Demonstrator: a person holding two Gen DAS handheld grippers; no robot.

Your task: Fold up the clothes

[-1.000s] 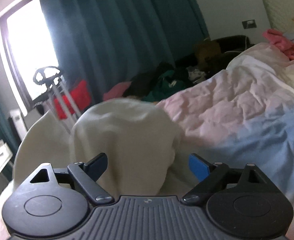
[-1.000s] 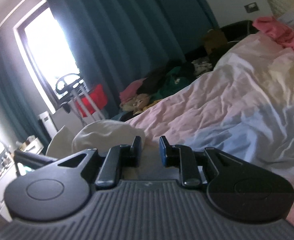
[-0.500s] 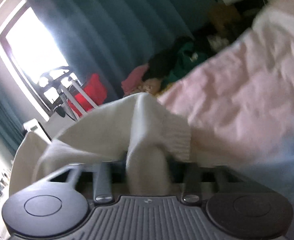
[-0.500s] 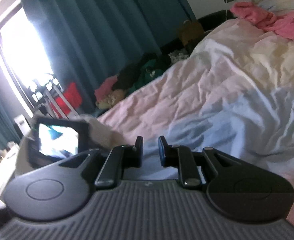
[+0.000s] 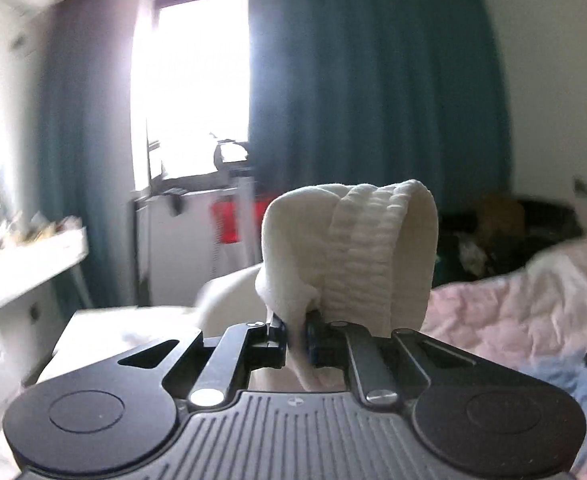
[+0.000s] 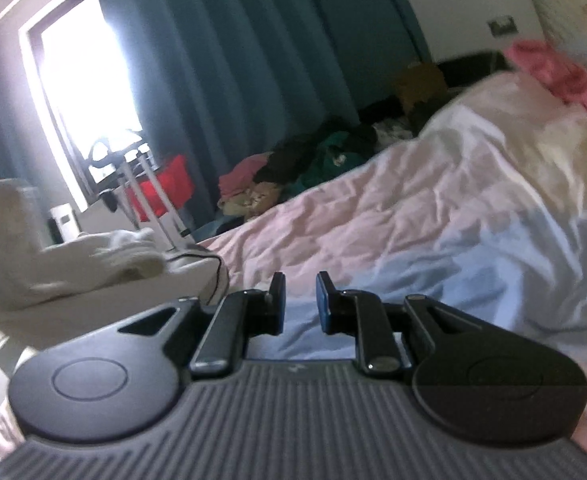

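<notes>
With jaws just closed, left tongs (image 5: pixel 296 334) clamped on a cream garment (image 5: pixel 349 252), ribbed hem folded up over the fingers. Garment lifted in front of window (image 5: pixel 197 88) and teal curtain (image 5: pixel 373 100), rest of it trailing down toward the bed (image 5: pixel 505 312). Right tongs (image 6: pixel 300 304) low over the bed's pink-and-blue cover, narrowly parted, gripping nothing. In the right wrist view, blurred cream cloth at far left. Heap of clothes (image 6: pixel 309 164) past the bed's far edge.
</notes>
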